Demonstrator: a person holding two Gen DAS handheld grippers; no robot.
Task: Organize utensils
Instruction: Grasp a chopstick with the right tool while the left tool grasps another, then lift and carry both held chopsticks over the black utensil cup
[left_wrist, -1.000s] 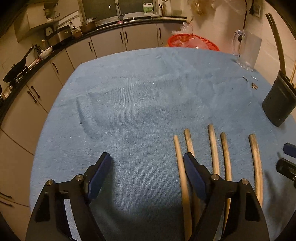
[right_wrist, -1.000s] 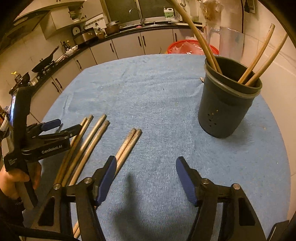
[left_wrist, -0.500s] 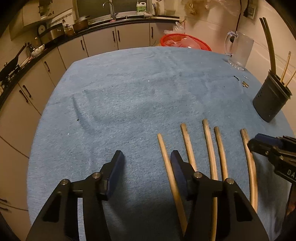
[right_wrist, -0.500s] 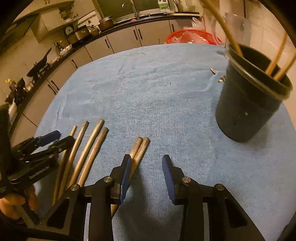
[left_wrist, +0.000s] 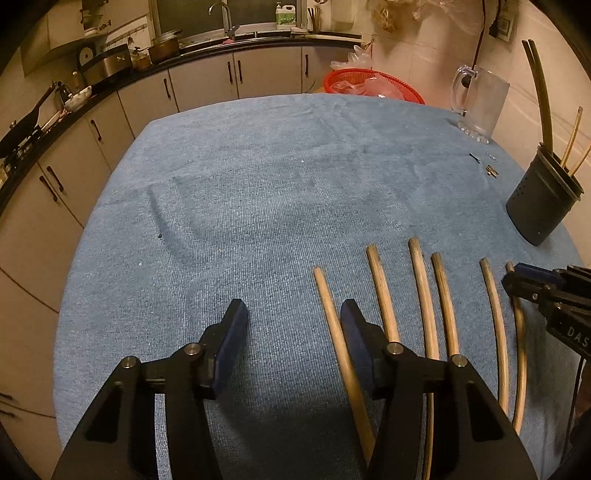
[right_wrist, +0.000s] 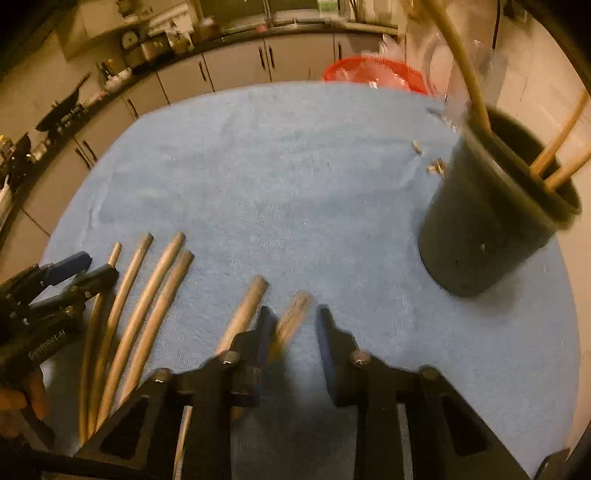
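Note:
Several wooden chopsticks (left_wrist: 421, 295) lie side by side on the blue cloth (left_wrist: 258, 184). My left gripper (left_wrist: 293, 321) is open low over the cloth; the leftmost chopstick (left_wrist: 328, 317) runs between its jaws, close to the right finger. My right gripper (right_wrist: 295, 325) is closing its jaws around the rightmost chopstick (right_wrist: 291, 321), which is blurred and lies by the left finger, with a gap to the right one. Its neighbour (right_wrist: 247, 306) stays outside the jaws. A dark holder (right_wrist: 491, 229) with several chopsticks upright stands at the right.
A red basket (left_wrist: 373, 83) and a glass mug (left_wrist: 480, 103) stand at the table's far edge. Small metal bits (left_wrist: 491, 170) lie on the cloth near the holder (left_wrist: 539, 206). Kitchen cabinets and a worktop curve round behind and to the left.
Both grippers' jaws have narrowed. The right gripper came down over the rightmost pair of chopsticks and took one between its jaws; that chopstick has shifted away from its neighbour.

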